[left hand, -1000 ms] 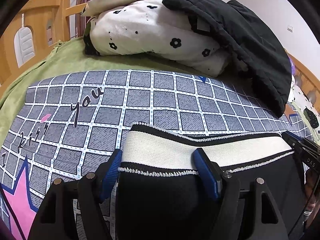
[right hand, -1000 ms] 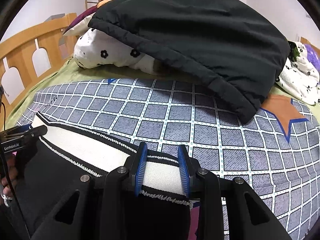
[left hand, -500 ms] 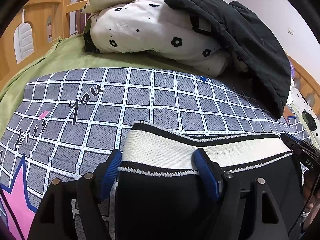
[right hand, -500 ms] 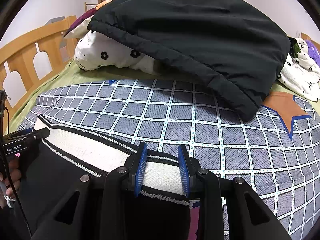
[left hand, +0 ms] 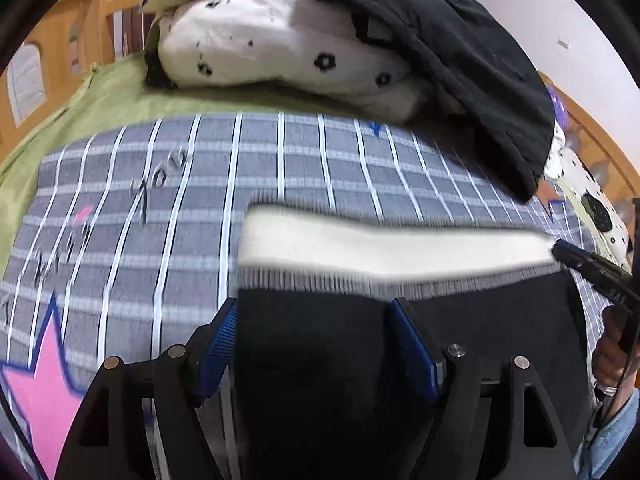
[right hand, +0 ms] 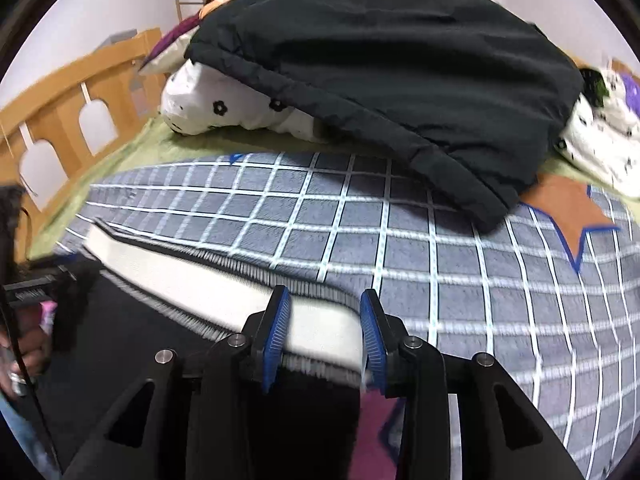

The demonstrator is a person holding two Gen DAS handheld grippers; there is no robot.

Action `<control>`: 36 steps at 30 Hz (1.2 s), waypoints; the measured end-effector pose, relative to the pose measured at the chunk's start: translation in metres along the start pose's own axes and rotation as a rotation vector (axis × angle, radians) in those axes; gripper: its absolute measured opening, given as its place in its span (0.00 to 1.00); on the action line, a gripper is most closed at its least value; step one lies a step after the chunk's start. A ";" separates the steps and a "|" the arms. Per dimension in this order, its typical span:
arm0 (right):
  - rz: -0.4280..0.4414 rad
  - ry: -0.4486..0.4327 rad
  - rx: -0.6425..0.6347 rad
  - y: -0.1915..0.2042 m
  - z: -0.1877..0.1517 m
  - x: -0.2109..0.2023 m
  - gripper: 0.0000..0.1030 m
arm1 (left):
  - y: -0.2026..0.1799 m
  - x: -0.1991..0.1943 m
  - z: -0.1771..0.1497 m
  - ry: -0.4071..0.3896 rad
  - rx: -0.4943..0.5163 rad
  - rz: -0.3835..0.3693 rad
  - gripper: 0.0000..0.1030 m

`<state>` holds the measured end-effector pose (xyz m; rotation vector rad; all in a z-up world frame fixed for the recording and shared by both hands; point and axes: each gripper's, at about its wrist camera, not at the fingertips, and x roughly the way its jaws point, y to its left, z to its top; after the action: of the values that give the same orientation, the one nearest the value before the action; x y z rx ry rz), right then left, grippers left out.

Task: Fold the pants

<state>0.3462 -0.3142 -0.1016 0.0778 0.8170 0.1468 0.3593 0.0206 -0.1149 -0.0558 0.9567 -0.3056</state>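
left tool (left hand: pixel 312 344): jaws spread wide | right tool (right hand: pixel 325 336): jaws parted, level, pointing forward

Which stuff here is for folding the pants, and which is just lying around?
For the job:
- black pants with white waistband
- left gripper
- right gripper
- checked blanket underneath

Just lying about:
- black jacket
- flowered white bedding
- wooden bed rail
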 end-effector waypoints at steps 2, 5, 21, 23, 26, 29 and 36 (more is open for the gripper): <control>0.004 0.003 0.021 0.001 -0.012 -0.017 0.35 | -0.001 -0.012 -0.017 0.026 -0.002 -0.005 0.71; -0.040 0.032 -0.007 0.016 -0.042 -0.036 0.35 | -0.004 -0.036 -0.059 0.050 0.022 -0.009 0.70; -0.076 0.079 -0.065 0.064 -0.171 -0.124 0.35 | -0.031 -0.121 -0.208 -0.003 0.402 0.216 0.54; -0.058 0.081 -0.058 0.068 -0.176 -0.131 0.35 | -0.035 -0.121 -0.202 -0.032 0.405 0.235 0.40; -0.070 0.092 -0.061 0.073 -0.181 -0.135 0.35 | -0.036 -0.134 -0.191 -0.144 0.313 0.119 0.12; -0.100 0.104 -0.073 0.078 -0.187 -0.136 0.35 | -0.008 -0.134 -0.186 -0.184 0.042 -0.032 0.11; -0.120 0.121 -0.079 0.080 -0.193 -0.136 0.35 | 0.003 -0.123 -0.200 -0.076 0.014 0.011 0.12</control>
<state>0.1050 -0.2549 -0.1250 -0.0551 0.9331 0.0711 0.1320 0.0759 -0.1338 -0.0487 0.8788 -0.2981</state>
